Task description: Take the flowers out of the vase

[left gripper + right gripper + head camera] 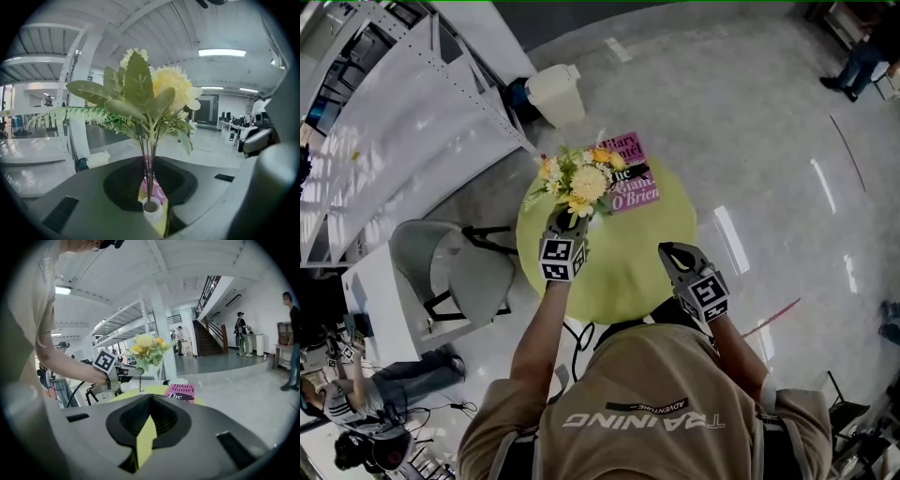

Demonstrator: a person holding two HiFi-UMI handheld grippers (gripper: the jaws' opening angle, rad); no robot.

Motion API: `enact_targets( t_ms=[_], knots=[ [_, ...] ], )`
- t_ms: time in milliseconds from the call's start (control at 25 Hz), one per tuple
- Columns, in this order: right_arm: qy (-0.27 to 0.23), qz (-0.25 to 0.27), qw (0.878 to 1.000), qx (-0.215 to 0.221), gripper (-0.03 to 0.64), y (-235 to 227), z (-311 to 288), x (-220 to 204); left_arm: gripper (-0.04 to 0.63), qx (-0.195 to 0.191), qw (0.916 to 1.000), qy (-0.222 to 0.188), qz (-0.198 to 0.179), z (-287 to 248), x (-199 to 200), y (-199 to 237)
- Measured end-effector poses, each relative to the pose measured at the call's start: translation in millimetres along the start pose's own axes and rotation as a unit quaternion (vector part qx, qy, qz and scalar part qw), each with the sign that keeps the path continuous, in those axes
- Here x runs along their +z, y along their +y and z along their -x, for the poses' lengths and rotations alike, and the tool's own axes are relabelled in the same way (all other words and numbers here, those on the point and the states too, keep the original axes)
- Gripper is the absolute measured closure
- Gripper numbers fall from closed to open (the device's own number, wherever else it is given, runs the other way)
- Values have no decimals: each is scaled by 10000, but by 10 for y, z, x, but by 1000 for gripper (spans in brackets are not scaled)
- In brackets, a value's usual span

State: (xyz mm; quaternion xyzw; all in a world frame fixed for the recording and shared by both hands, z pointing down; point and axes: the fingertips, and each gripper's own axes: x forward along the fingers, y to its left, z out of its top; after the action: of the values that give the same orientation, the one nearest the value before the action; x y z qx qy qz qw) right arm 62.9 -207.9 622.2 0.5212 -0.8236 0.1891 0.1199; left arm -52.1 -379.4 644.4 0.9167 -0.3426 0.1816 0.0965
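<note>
The step in hand is the pull itself. The left gripper [567, 222] is at the far left part of the round green table [623, 281], its jaws drawn in to a narrow slot around the thin stems of the flowers [581, 178], gripping them just below the leaves. In the left gripper view the stems run down from that grip to the mouth of the small white vase [152, 213], which stands on the table just left of a pink book [630, 173]; the stem ends look to be at or inside the mouth, so I judge the bunch not yet free. The right gripper [673, 251] hangs over the near right part of the table, well apart from the vase, its 2 jaws a slim gap apart with nothing between them. Next the left gripper should rise straight up along the stems' line until the ends clear the rim, and the right could steady the light vase if it starts to lift or tip.
</note>
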Motion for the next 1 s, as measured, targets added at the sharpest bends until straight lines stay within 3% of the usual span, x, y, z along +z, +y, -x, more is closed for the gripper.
enact_targets(
  t_ms=[320, 520, 760, 1000],
  knots=[
    [-12, 91, 9997, 238, 615, 82, 80, -7, 529, 408, 9972, -532, 334, 451, 608, 61],
    [-151, 125, 9992, 346, 615, 106, 80, -6, 540, 664, 9952, -607, 394, 706, 764, 163],
    [-111, 199, 9981, 580, 615, 236, 103, -19, 548, 930, 9925, -526, 595, 1012, 708, 253],
    [-91, 379, 9964, 758, 614, 333, 70, 17, 548, 1191, 9861, -184, 1143, 1211, 159, 355]
  ],
)
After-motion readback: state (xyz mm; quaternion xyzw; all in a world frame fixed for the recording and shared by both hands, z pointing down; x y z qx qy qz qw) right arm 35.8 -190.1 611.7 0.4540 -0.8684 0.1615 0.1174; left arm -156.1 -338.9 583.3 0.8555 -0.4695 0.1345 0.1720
